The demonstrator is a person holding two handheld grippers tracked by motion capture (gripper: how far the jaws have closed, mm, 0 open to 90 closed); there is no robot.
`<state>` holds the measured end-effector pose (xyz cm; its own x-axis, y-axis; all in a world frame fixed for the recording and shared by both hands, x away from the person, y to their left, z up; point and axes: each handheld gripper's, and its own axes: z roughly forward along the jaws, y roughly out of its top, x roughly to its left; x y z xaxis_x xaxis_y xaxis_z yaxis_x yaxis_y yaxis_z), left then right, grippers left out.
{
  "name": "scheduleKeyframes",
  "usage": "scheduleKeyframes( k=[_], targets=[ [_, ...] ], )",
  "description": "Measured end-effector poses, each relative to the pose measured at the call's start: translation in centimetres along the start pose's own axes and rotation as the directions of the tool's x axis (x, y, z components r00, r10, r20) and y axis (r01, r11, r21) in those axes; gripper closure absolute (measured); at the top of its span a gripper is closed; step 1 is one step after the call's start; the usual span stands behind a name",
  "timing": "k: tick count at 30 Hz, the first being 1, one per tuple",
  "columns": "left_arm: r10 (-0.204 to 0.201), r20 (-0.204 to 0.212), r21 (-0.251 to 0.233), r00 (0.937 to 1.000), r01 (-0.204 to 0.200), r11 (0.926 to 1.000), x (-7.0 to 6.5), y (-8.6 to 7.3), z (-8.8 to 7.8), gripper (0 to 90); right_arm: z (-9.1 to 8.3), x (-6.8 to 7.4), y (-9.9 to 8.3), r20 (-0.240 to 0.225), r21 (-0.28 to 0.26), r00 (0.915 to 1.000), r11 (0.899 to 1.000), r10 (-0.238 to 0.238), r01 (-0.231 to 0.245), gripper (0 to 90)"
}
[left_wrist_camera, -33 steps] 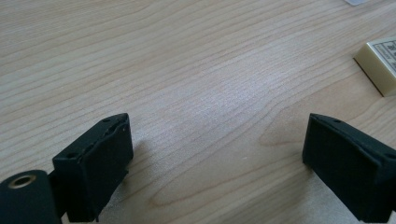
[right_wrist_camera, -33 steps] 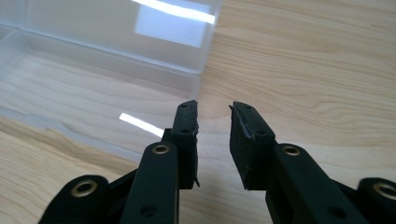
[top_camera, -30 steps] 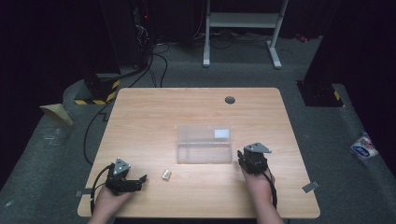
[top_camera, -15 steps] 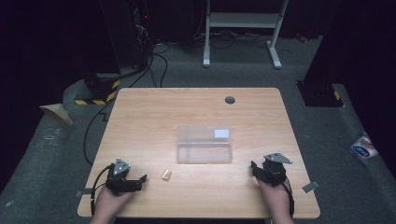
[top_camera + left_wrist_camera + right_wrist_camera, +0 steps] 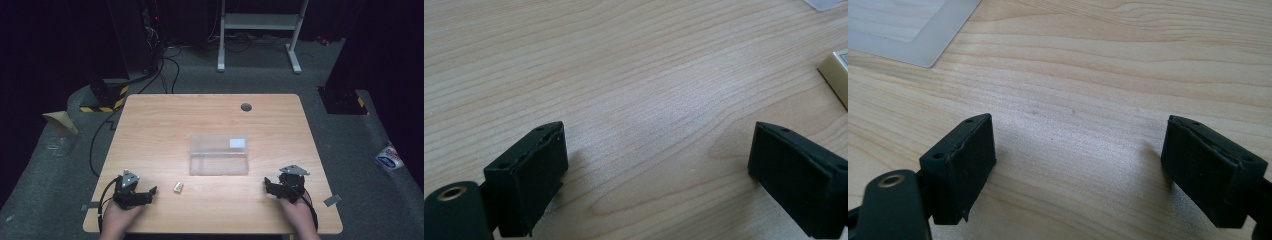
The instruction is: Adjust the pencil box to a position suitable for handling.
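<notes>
Wood-grain tabletop (image 5: 165, 130), pale and rectangular, is the biggest thing on view, with a small dark round grommet hole (image 5: 246, 107) near its far edge. Around it lies grey carpet under dark surroundings; a white metal stand (image 5: 257, 30) is behind the table, black cables (image 5: 167, 70) trail over the floor, and a yellow-and-black striped block (image 5: 105, 97) sits off the far left corner. A blue-and-white packet (image 5: 388, 159) lies on the floor to the right; its print is too small to read.

Next in size is a clear plastic box (image 5: 218, 154), flat and rectangular, in the middle of the table. It carries a small white label (image 5: 237, 143) at its far right corner, with no writing I can make out.

At the near edge, the left gripper (image 5: 142, 194) rests low on the wood in the person's left hand (image 5: 116, 220), and the right gripper (image 5: 272, 187) likewise in the right hand (image 5: 299, 215). Each is topped by a grey three-cornered plate. In both gripper views the black jaws stand wide apart with bare wood between them, gripping nothing.

Smallest is a little tan block (image 5: 178, 187), lying on the table just right of the left gripper and near the box's front left corner, touching neither. Its edge shows at the right of the left gripper view (image 5: 836, 75). No lettering is visible on it.
</notes>
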<state>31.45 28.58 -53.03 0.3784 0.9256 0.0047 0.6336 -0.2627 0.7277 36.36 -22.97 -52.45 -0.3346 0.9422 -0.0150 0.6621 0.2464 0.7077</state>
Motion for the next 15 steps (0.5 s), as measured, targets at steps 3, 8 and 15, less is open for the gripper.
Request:
scheduleKeyframes(
  k=[3, 8, 15],
  targets=[
    [0.005, -0.010, 0.002, 0.9999, -0.005, 1.0000, 0.09, -0.04, -0.07, 9.1, -0.05, 0.02, -0.05, -0.007, 0.001, 0.9999, 1.000, -0.010, 0.010, 13.8],
    [-0.003, -0.012, 0.002, 0.9999, 0.003, 1.0000, 0.13, -0.09, -0.08, 7.8, 0.00, 0.04, 0.00, -0.016, -0.001, 0.9998, 1.000, -0.015, 0.015, 13.8],
    [-0.016, -0.015, 0.001, 0.9998, 0.016, 0.9999, 0.40, -0.16, -0.37, 12.6, 0.06, 0.11, 0.09, -0.035, 0.005, 0.9989, 0.999, -0.032, 0.032, 13.8]
  ],
)
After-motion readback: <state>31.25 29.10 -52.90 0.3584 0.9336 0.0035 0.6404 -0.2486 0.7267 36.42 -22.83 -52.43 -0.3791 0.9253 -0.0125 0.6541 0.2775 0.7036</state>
